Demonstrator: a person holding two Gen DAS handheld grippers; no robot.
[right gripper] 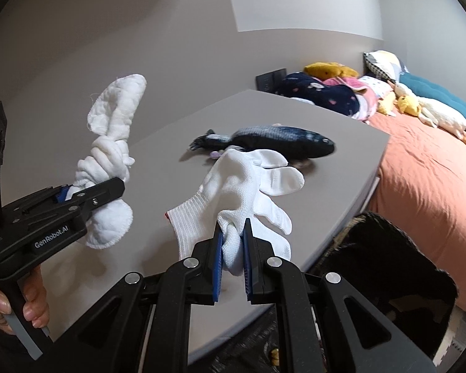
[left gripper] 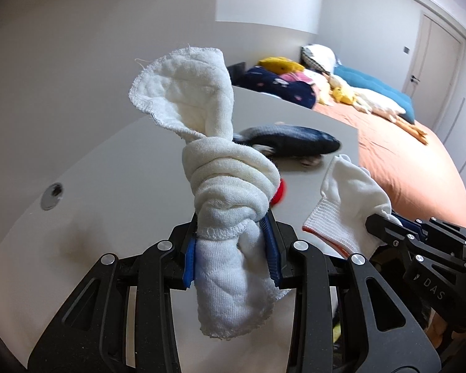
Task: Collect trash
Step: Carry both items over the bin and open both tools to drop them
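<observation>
**Knotted cloth and glove held above grey table**

Grey table [right gripper: 158, 168] along a pale wall; dark plush fish [right gripper: 264, 140] near its far edge; orange bed [right gripper: 425, 186] at right. Left gripper [left gripper: 233, 248] clamped on knotted white cloth [left gripper: 230, 183], raised off the table. Right gripper [right gripper: 233, 261] pinching white glove [right gripper: 248, 183], tilted downward.

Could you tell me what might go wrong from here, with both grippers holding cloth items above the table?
1. The right gripper pinches only a small fold of the white glove; most of it hangs free and could slip out.
2. The knotted cloth in the left gripper hides much of that camera's view, so aiming at a bin may be harder.
3. The dangling glove could brush the toy fish on the table.
</observation>
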